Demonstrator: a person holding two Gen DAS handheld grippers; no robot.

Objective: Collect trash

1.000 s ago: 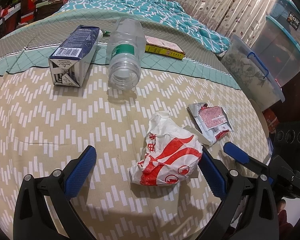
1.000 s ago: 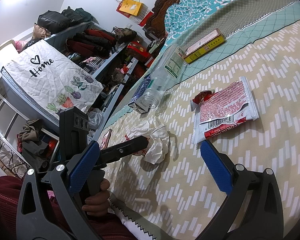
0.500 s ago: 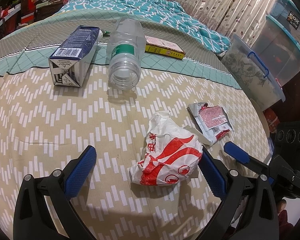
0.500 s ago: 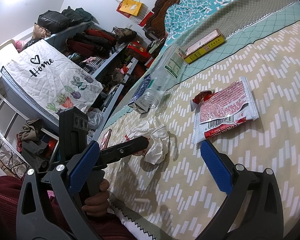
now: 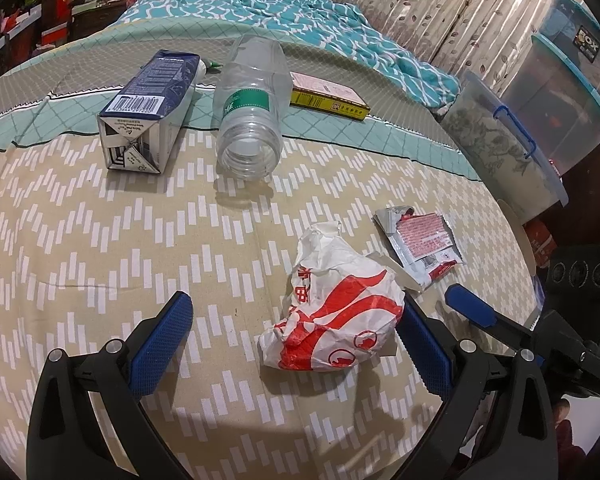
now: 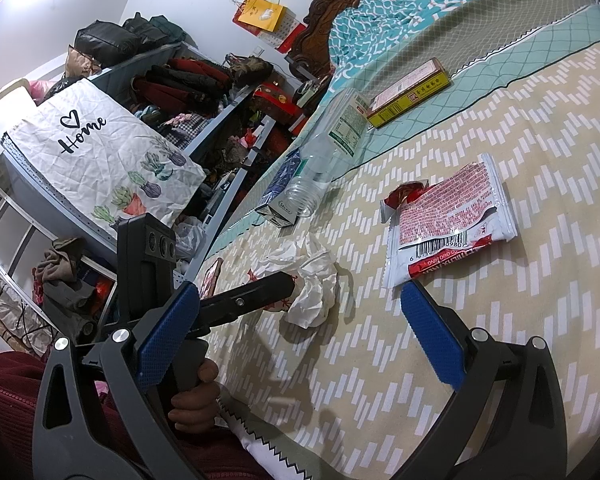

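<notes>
A crumpled white and red plastic bag (image 5: 332, 312) lies on the bed cover just inside my open left gripper (image 5: 296, 340), against its right finger (image 5: 424, 348). That bag (image 6: 312, 280) also shows in the right wrist view, with the left gripper's finger (image 6: 248, 300) beside it. A red and white snack wrapper (image 5: 424, 240) (image 6: 448, 224) lies flat ahead of my open right gripper (image 6: 296, 332). Farther off lie a clear bottle (image 5: 252, 108) (image 6: 324, 160), a blue carton (image 5: 148, 108) (image 6: 280, 192) and a yellow-edged box (image 5: 328, 96) (image 6: 408, 96).
The patterned bed cover (image 5: 80, 240) is bounded on the right by plastic storage bins (image 5: 512, 140). A teal quilt (image 5: 260, 20) lies at the far end. Cluttered shelves (image 6: 180, 92) and a "Home" cloth (image 6: 100, 160) stand left of the bed. A hand (image 6: 192, 396) holds the left gripper.
</notes>
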